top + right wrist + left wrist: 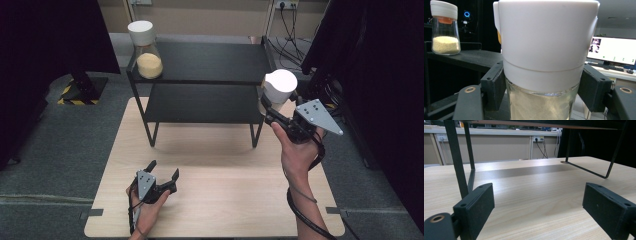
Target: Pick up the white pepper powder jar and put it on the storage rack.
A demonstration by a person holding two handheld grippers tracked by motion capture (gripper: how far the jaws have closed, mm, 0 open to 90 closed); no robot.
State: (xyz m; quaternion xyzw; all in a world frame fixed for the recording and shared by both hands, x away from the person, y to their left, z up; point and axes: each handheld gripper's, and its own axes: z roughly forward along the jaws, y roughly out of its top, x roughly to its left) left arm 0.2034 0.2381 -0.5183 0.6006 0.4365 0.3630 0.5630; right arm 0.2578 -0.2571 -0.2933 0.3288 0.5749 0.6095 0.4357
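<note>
**Second jar held at the rack's right end**

I count two white-capped glass jars. One, with yellow grains point(145, 50), stands on the top shelf of the black two-tier metal rack point(210, 62). My right gripper point(270, 111) pinches the other jar point(544, 75) under its cap, beside the rack's right end. My left gripper point(163, 172) rests spread on the pale wooden table point(225, 200). The right gripper view catches a lit monitor point(614, 53).

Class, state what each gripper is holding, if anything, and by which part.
The right gripper holds the white-lidded jar by its glass body just under the lid. The left gripper holds nothing.
</note>
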